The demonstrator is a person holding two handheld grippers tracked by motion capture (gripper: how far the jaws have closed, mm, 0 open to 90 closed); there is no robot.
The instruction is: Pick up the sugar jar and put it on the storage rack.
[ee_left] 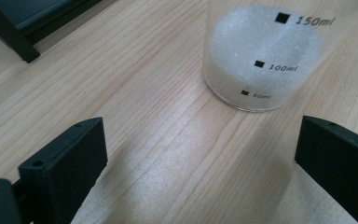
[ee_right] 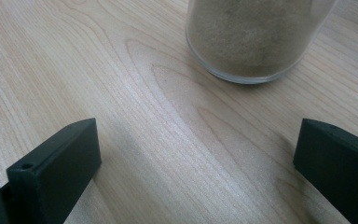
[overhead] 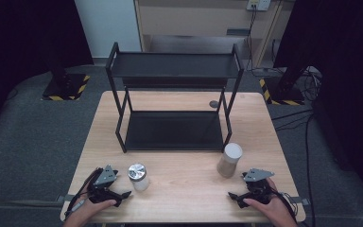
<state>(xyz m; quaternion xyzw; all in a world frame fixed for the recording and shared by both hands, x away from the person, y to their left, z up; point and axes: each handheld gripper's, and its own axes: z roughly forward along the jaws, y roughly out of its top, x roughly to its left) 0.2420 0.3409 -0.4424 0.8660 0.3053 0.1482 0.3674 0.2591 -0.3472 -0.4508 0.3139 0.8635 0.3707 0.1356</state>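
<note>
A small clear jar [overhead: 138,176] with a shiny metal lid stands at the table's front left; in the left gripper view the jar [ee_left: 261,56] holds white grains and carries 50, 100 and 150 ml marks. A taller jar [overhead: 229,160] of tan powder with a white lid stands at the front right, and its base [ee_right: 256,37] rises just ahead of the right jaws. My left gripper [overhead: 118,195] rests open on the table, just left of the small jar. My right gripper [overhead: 235,197] lies open below the tall jar. Nothing sits between either pair of jaws.
A black two-tier metal rack [overhead: 174,101] stands at the middle back of the wooden table [overhead: 184,189], both shelves bare. A small dark round spot [overhead: 214,104] lies by the rack's right rear leg. Dark floor, cables and stands surround the table.
</note>
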